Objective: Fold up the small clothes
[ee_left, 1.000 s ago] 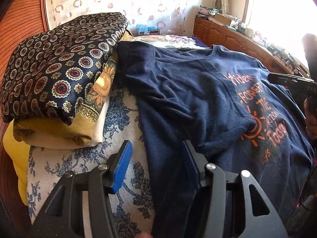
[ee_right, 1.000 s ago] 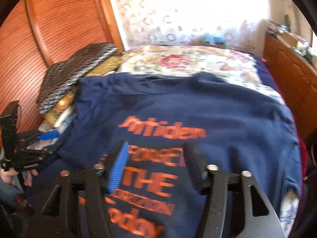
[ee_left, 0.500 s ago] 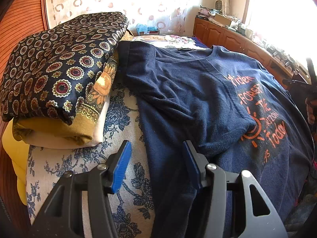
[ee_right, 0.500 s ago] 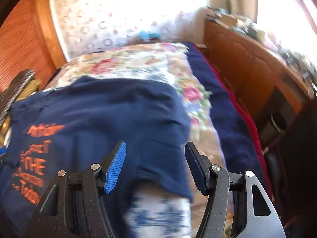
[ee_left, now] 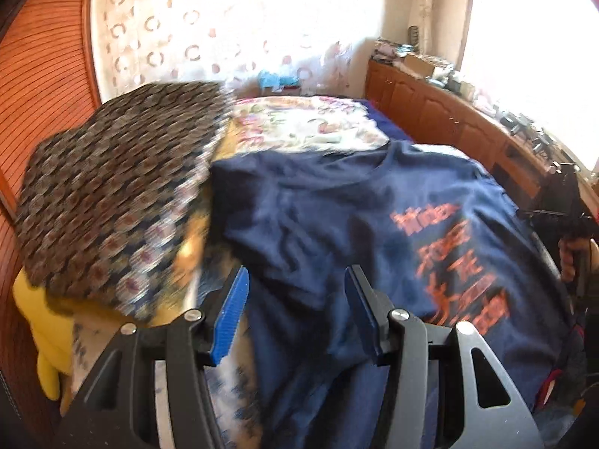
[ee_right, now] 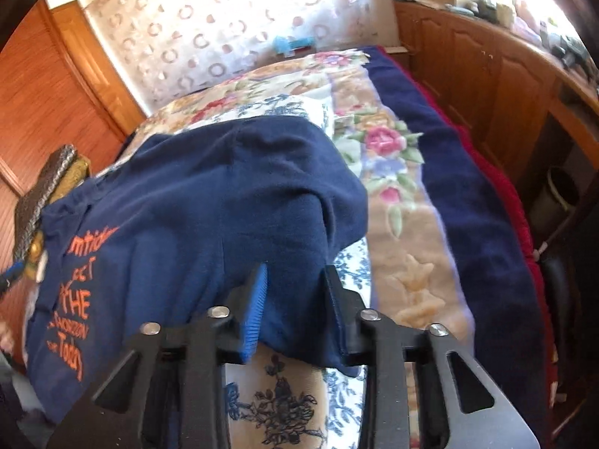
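Left wrist view: left gripper (ee_left: pixel 295 314) hung w/ jaws apart over navy T-shirt (ee_left: pixel 337 224), spread on the bed (ee_left: pixel 299 127), gripping nothing.

Right wrist view: right gripper (ee_right: pixel 295 299) was closing on the sleeve edge (ee_right: pixel 299 329); best to pinch both layers before lifting.

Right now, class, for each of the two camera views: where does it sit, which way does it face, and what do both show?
Left wrist: sits on the left gripper, looking down across the bed toward the curtain; jaws open above the navy shirt, the other gripper at far right.
Right wrist: sits on the right gripper, facing the curtain and wooden cabinets; jaws closing around the shirt's sleeve.
Shared: shirt, floral bedcover, folded cloth pile, curtain.
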`<action>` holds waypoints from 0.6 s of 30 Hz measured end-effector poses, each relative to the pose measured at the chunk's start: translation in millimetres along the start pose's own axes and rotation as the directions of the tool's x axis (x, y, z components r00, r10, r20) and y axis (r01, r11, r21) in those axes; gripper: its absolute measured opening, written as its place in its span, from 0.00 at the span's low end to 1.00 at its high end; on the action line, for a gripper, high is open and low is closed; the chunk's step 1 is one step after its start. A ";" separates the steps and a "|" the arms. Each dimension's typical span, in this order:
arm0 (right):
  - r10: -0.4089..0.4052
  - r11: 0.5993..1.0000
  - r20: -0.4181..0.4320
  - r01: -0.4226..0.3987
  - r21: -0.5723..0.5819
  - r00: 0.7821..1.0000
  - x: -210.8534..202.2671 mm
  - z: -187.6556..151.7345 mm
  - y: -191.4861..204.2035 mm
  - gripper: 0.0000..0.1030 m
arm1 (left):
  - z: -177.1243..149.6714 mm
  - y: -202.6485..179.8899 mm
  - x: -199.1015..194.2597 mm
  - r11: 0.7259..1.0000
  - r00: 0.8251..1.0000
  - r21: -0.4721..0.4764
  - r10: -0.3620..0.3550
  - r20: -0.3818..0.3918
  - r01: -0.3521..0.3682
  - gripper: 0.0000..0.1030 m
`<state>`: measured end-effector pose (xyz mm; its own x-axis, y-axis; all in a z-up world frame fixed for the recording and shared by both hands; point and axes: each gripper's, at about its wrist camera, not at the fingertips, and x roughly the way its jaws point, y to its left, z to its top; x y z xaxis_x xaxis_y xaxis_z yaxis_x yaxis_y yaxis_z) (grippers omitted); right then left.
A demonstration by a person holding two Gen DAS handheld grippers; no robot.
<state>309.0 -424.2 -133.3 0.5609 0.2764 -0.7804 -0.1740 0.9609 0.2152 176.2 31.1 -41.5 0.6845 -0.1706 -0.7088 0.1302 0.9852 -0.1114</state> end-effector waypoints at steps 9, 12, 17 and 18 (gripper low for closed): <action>-0.091 0.992 0.059 0.095 -0.077 0.994 -19.3 6.0 11.8 0.01 | 20.7 -48.1 58.5 0.992 0.996 0.100 -0.066 -0.064 0.072 0.51; -0.097 0.989 0.114 0.109 -0.100 0.989 -29.5 14.9 23.9 0.00 | 23.5 -56.7 71.9 0.989 0.994 0.129 -0.055 -0.092 0.067 0.51; -0.036 0.986 0.190 0.066 -0.154 0.981 -47.9 32.4 56.6 0.00 | 18.7 -60.7 89.9 0.987 0.987 0.142 -0.059 -0.153 0.081 0.51; -0.030 0.984 0.191 0.062 -0.169 0.981 -47.7 35.8 61.9 0.00 | 17.7 -60.6 92.7 0.987 0.985 0.141 -0.058 -0.162 0.081 0.51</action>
<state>300.4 -377.4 -61.8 0.7098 0.2456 -0.6602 -0.2726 0.9600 0.0641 244.4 -44.7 -88.1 0.5505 -0.2227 -0.8046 0.2854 0.9559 -0.0693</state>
